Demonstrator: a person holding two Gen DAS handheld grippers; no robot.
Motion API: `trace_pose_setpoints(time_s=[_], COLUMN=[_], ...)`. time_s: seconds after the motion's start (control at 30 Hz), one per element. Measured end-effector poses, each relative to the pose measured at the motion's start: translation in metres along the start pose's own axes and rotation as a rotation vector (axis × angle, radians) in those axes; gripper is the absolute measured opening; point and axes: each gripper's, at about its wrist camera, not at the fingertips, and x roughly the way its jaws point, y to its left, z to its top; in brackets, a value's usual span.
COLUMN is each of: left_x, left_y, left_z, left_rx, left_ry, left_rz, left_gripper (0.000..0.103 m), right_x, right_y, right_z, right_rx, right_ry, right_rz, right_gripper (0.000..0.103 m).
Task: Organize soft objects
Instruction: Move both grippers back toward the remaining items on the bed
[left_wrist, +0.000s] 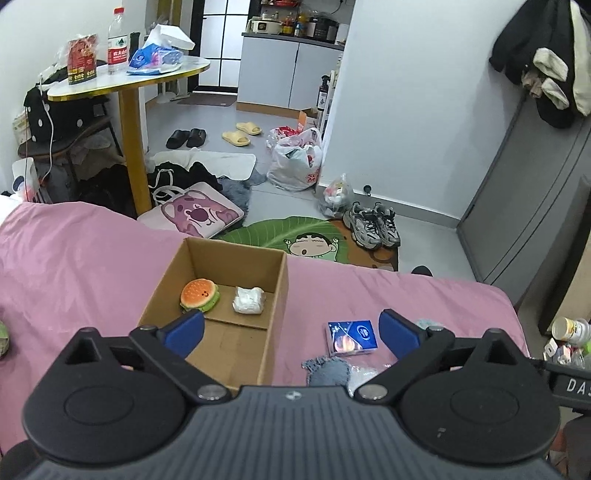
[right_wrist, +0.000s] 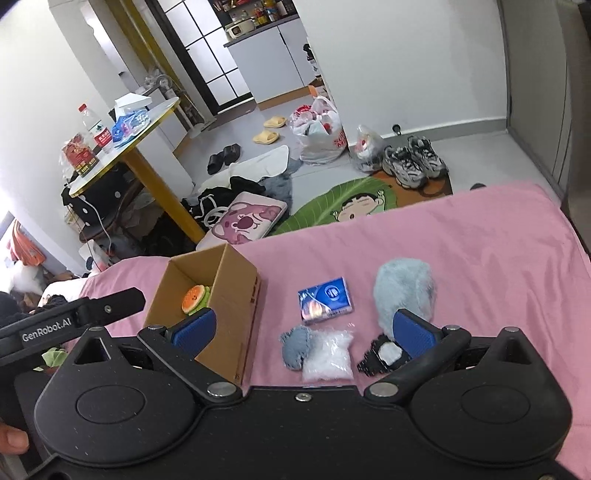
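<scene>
An open cardboard box (left_wrist: 275, 295) (right_wrist: 243, 295) stands on the pink bed. Inside lie a burger plush (left_wrist: 199, 293) (right_wrist: 195, 299) and a white wrapped packet (left_wrist: 248, 300). On the bed right of the box are a blue tissue pack (left_wrist: 352, 336) (right_wrist: 324, 300), a grey-blue knit piece (left_wrist: 327, 371) (right_wrist: 295, 345), a clear bag of white stuffing (right_wrist: 328, 356), a fluffy pale-blue piece (right_wrist: 402, 291) and a black-and-white item (right_wrist: 384, 356). My left gripper (left_wrist: 291, 330) is open above the box's near right wall. My right gripper (right_wrist: 303, 332) is open over the loose items.
The pink bed (left_wrist: 74, 258) (right_wrist: 480, 240) ends at a floor strewn with a leaf rug (left_wrist: 295, 232), sneakers (left_wrist: 373, 223), plastic bags (left_wrist: 295, 158), a pink cushion (left_wrist: 199, 214) and slippers. A round yellow-legged table (left_wrist: 133, 74) holds a bottle. The left gripper's body (right_wrist: 74, 317) and a fingertip appear at left.
</scene>
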Motion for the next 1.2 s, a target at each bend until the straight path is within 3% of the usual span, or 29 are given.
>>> trace_pose_setpoints(time_s=[0.67,1.2], left_x=[0.011,0.061], left_y=[-0.050,-0.067], left_z=[-0.034,-0.062], left_rx=[0.019,-0.054], left_ry=[0.024,0.100], left_rz=[0.045,0.053], left_gripper=[0.100,0.100], right_x=[-0.004,0.016], right_y=[-0.055,-0.097], right_z=[-0.022,-0.026], right_rx=[0.120,0.281], right_ry=[0.040,0.062], right_rz=[0.018,0.055], right_gripper=[0.103,0.102])
